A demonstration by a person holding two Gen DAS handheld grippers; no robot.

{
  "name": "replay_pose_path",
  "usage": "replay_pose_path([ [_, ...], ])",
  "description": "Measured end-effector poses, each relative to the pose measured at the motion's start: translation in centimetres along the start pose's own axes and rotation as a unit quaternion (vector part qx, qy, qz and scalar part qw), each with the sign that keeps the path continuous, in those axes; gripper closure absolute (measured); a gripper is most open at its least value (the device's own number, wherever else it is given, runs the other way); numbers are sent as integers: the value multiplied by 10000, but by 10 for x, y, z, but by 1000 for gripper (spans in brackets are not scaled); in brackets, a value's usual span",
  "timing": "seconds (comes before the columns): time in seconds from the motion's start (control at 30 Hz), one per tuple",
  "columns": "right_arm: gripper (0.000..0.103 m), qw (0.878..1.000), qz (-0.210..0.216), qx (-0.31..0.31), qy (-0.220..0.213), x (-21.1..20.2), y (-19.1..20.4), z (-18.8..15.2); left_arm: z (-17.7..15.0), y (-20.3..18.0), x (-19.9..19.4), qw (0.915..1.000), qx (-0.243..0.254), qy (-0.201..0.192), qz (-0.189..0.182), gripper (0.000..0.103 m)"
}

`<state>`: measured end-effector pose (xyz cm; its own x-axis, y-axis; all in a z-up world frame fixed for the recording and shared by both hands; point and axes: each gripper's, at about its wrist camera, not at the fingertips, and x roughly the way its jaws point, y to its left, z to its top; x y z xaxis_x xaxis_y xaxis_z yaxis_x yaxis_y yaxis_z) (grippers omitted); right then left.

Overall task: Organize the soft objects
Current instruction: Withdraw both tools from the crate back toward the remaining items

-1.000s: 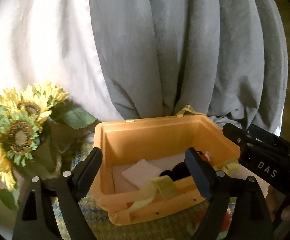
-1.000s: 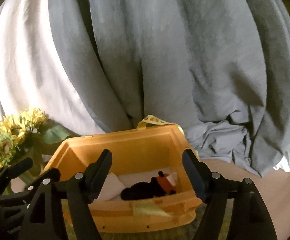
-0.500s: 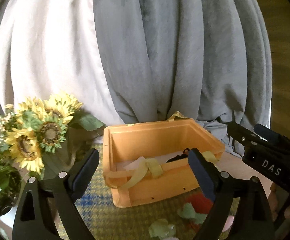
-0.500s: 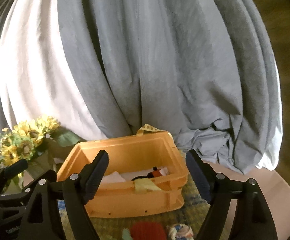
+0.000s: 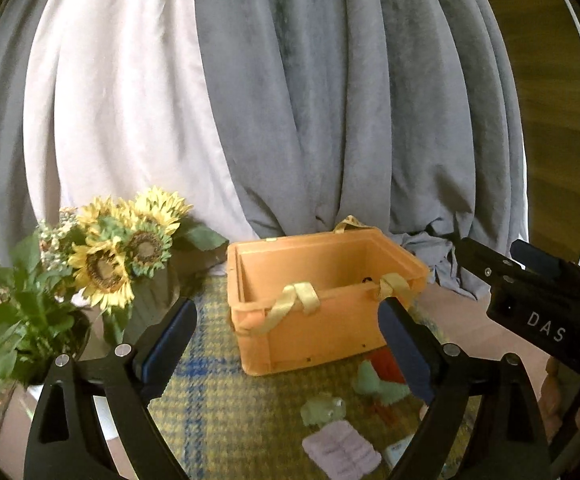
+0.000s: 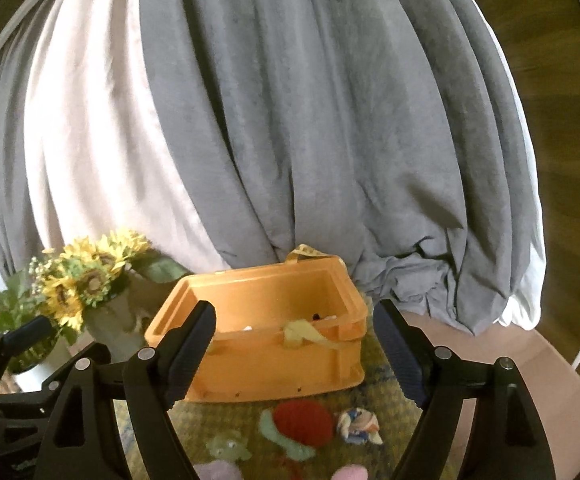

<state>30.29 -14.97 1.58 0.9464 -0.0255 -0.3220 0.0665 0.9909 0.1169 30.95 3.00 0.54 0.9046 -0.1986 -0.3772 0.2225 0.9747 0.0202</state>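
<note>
I hold both the left tongs (image 5: 286,344) and the right tongs (image 6: 294,352) apart and empty, clear of the orange bin (image 6: 266,364) ahead, so the loose soft toys (image 6: 302,424) just below them lie reachable for binning.

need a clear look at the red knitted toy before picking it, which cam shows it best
The right wrist view: the red knitted toy lies unobstructed on the mat between the open fingers. In the left wrist view only a red sliver shows, mostly hidden behind a finger.
</note>
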Motion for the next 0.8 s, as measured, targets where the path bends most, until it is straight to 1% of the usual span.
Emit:
replay_pose_path([
  [0.23, 21, 9998, 104, -34, 176, -21, -2, -8, -11, -7, -25, 9997, -32, 130, 224, 9],
  [0.6, 21, 9967, 373, -147, 705, -31, -19, -34, -39, -28, -43, 9974, -89, 416, 581, 9],
  [0.8, 21, 9949, 414, -273, 879, -33, -23, -47, -52, -34, -42, 9966, -5, 589, 578, 9],
])
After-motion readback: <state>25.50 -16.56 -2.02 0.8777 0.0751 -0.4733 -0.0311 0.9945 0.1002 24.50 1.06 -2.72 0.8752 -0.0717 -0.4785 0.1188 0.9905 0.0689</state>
